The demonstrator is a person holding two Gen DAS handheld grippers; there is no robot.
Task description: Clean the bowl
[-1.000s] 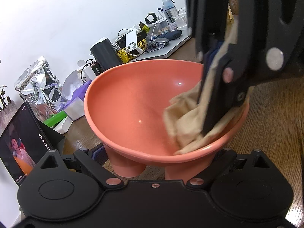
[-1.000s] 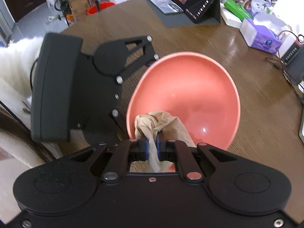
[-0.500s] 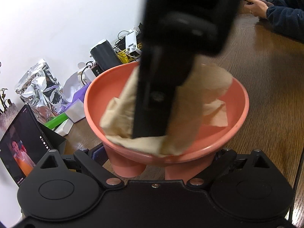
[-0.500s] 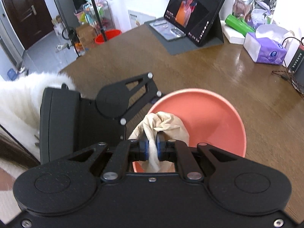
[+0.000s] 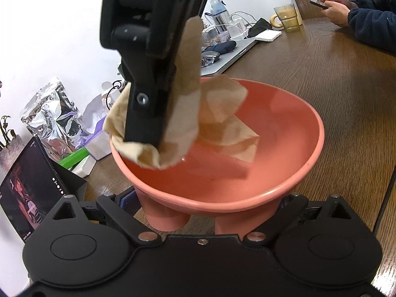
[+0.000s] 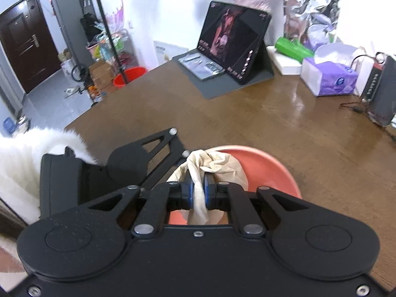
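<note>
A salmon-pink bowl (image 5: pixel 284 153) is held tilted above the brown wooden table. My left gripper (image 5: pixel 201 200) clamps it from both sides under the near rim, blue pads against its outside. My right gripper (image 6: pixel 198 193) is shut on a beige cloth (image 6: pixel 217 163), which bunches up between its blue pads. In the left wrist view the right gripper (image 5: pixel 143 143) comes down from the top left. It presses the cloth (image 5: pixel 215 104) against the bowl's left inner wall and rim, and a loose corner trails across the inside. The bowl (image 6: pixel 267 170) shows just beyond the cloth.
A propped tablet (image 6: pixel 232 47), a purple tissue box (image 6: pixel 331 79), a foil bag (image 6: pixel 309 10) and a black box (image 6: pixel 381 89) line the wall side. A laptop (image 5: pixel 230 52) and glass mug (image 5: pixel 287 17) stand farther off. Another person's hands (image 5: pixel 339 7) hold a phone.
My right gripper carried the cloth from the bowl's right side across to its left wall and rim, rising slightly. The bowl and left gripper stayed put.
</note>
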